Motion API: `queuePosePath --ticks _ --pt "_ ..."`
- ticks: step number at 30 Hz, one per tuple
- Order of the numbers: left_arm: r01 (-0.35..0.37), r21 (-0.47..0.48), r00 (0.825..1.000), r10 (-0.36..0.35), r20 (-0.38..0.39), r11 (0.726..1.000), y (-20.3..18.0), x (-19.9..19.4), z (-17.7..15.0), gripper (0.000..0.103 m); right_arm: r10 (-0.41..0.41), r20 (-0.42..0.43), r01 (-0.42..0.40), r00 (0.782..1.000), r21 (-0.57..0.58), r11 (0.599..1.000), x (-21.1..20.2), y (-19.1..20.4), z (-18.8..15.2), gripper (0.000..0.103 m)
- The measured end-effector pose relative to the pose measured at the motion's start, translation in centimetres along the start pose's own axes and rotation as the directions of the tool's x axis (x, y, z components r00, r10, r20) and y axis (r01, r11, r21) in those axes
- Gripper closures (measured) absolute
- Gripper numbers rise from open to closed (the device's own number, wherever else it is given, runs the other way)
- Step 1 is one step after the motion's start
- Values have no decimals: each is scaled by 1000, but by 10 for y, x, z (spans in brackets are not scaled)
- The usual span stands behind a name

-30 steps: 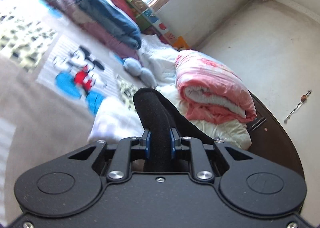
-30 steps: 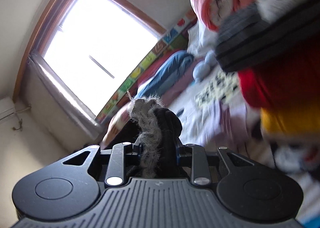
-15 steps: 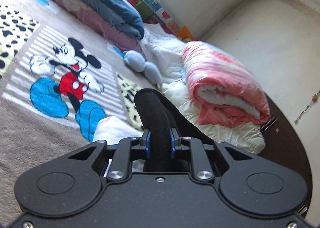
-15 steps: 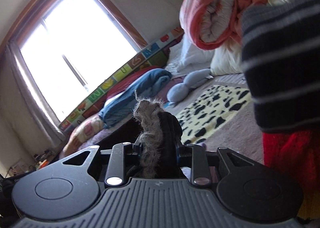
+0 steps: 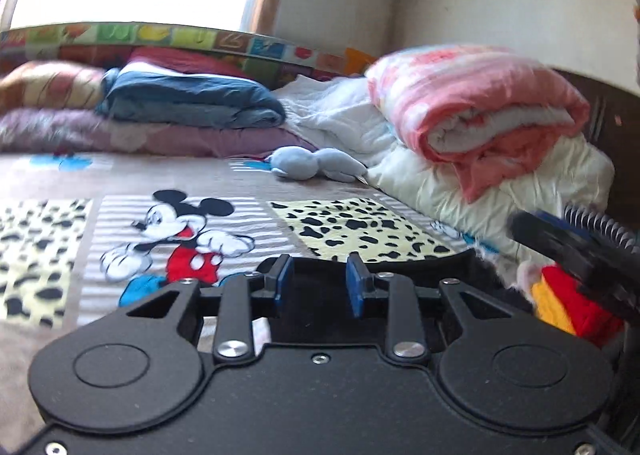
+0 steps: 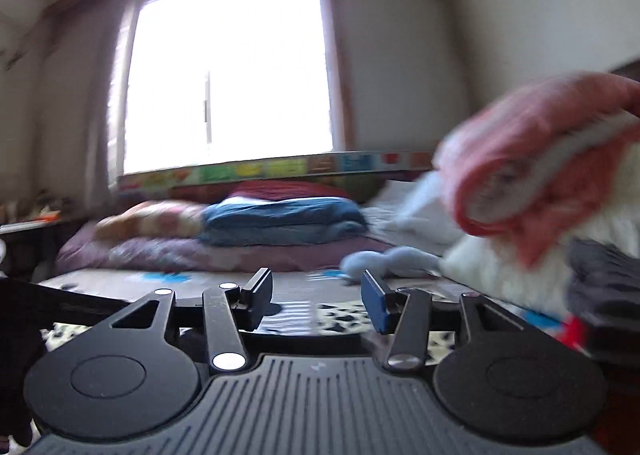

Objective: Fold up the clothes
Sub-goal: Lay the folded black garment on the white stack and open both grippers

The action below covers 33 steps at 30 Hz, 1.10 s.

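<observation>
L gripper [image 5: 320, 281] jaws opening, pads off the black garment [image 5: 400, 267], which earlier stood pinched upright, now lies flat under them on the bed [image 5: 60, 175]. R gripper [image 6: 316, 305] also opening, empty; its fuzzy-edged cloth gone from between fingers. Both views rolled level vs before.

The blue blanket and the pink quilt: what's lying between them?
White bedding, with a pale blue soft toy in front of it, lies between the blue blanket and pink quilt; the left wrist view shows it best.
</observation>
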<state>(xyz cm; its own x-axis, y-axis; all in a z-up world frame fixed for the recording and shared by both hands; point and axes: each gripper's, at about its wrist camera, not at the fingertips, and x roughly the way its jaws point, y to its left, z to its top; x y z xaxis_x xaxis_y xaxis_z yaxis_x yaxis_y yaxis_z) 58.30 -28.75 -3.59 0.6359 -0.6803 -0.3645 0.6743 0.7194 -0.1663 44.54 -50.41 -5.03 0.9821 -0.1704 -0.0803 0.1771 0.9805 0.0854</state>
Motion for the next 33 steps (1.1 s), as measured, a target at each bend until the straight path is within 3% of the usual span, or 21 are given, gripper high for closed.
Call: queuePosePath --ticks 3,6,7,10,14,16,17,18,20,22,24,26,31,33 --pt "9 15 999 -8 -44 1000 0 27 -12 77 -10 -152 15 988 29 999 38 -15 -12 58" --pt "17 50 994 -12 -106 999 -4 51 -34 76 -29 -345 61 938 83 995 68 -39 -46 63" --pt "-1 97 994 11 -108 995 -10 55 -43 76 -27 -363 58 932 76 995 70 -43 -58 63" --pt "-35 126 995 46 -86 991 -12 58 -59 75 -2 -321 21 947 58 998 70 -44 -79 65" --pt "-67 157 991 83 -103 985 -19 56 -53 74 10 -318 10 948 61 998 69 -41 -76 65" --pt "-81 130 991 94 -97 988 -22 44 -41 72 4 -316 5 949 29 1000 67 -38 -64 64" --pt "-80 102 992 89 -86 992 -21 35 -36 63 5 -299 3 954 26 1000 59 -35 -56 62" --pt "-81 74 994 86 -68 994 -20 25 -32 50 9 -277 2 961 38 999 47 -35 -48 52" --pt "-97 31 995 98 -36 995 -20 3 -27 50 6 -244 11 970 69 998 23 -33 -35 34" --pt "-101 0 994 101 -30 995 -21 -19 -27 50 23 -249 6 968 114 993 0 -33 -29 30" --pt "-119 -18 992 119 -32 993 -24 -41 -29 40 33 -270 9 962 152 988 -24 -33 -30 30" --pt "-135 -48 990 133 -53 990 -30 -61 -33 31 51 -299 17 953 220 975 -46 -34 -32 28" --pt "-164 -102 979 149 -142 981 -51 -98 -35 12 96 -413 75 906 380 922 -82 -35 -31 3" --pt "-182 -105 976 166 -141 978 -63 -113 -30 7 103 -448 80 888 373 924 -92 -28 -21 1"
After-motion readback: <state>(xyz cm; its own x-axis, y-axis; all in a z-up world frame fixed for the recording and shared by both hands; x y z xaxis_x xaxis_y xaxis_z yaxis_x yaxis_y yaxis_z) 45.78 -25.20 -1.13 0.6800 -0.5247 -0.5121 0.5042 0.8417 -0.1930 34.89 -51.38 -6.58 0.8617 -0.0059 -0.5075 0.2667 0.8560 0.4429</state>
